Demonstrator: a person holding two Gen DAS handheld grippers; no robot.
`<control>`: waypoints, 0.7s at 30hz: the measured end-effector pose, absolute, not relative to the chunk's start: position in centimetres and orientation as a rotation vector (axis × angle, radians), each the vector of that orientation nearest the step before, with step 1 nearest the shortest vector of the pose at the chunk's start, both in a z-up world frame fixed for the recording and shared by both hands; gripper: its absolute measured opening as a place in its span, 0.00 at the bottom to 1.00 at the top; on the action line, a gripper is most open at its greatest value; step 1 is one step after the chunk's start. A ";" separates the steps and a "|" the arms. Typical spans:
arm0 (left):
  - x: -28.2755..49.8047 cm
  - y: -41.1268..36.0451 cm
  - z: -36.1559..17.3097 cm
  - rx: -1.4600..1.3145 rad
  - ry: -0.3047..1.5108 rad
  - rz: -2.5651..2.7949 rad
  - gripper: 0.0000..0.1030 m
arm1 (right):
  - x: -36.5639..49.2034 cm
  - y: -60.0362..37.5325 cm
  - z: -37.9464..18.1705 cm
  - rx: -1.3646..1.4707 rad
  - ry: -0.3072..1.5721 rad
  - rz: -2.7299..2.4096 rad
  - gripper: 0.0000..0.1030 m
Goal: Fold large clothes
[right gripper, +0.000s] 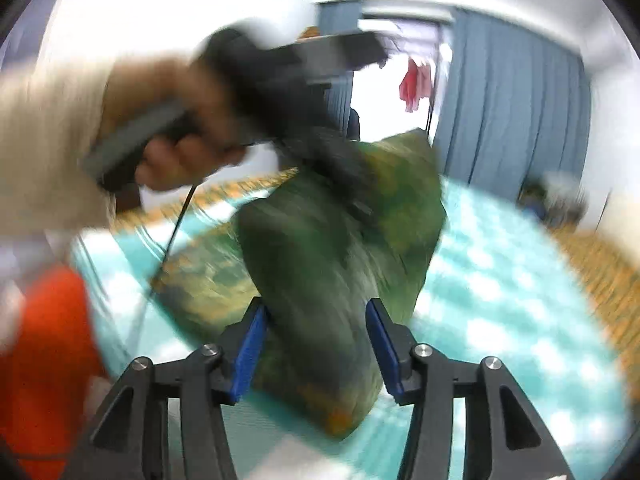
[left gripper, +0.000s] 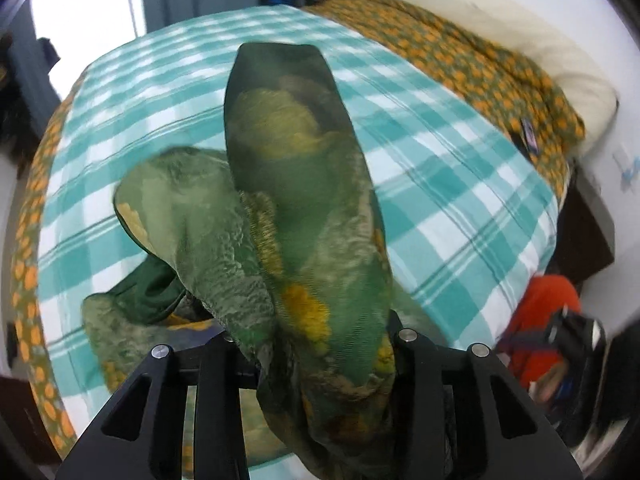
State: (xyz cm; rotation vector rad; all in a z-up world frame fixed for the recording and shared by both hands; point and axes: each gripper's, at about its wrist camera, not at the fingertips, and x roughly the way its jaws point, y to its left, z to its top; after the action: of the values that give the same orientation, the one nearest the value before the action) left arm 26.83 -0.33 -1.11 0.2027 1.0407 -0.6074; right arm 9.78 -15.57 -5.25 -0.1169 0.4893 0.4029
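A large green garment with yellow and orange patches (left gripper: pixel 288 152) hangs bunched over a bed with a teal checked sheet (left gripper: pixel 440 184). My left gripper (left gripper: pixel 316 340) is shut on a thick fold of it, and the cloth hides the fingertips. In the right wrist view the garment (right gripper: pixel 320 248) rises in a blurred peak towards the left gripper, which a hand (right gripper: pixel 180 152) holds. My right gripper (right gripper: pixel 316 340) is open. A fold of the cloth lies between its blue pads (right gripper: pixel 252 344), and the pads do not press on it.
An orange-patterned blanket (left gripper: pixel 480 64) and a white pillow (left gripper: pixel 560 60) lie along the bed's far side, with a small dark flat object (left gripper: pixel 529 136) on the blanket. The person's orange clothing (right gripper: pixel 48 340) is close on the left. Blue curtains (right gripper: pixel 512 112) hang behind the bed.
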 end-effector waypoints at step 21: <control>26.7 19.7 -15.0 -0.303 1.131 -0.479 0.45 | 23.1 -6.6 -14.7 -0.022 0.905 0.549 0.32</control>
State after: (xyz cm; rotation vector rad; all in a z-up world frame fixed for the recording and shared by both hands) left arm 26.72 19.74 -15.02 -0.3033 1.1307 -0.4790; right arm 23.07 -6.64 -14.74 -0.0224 0.9054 0.5493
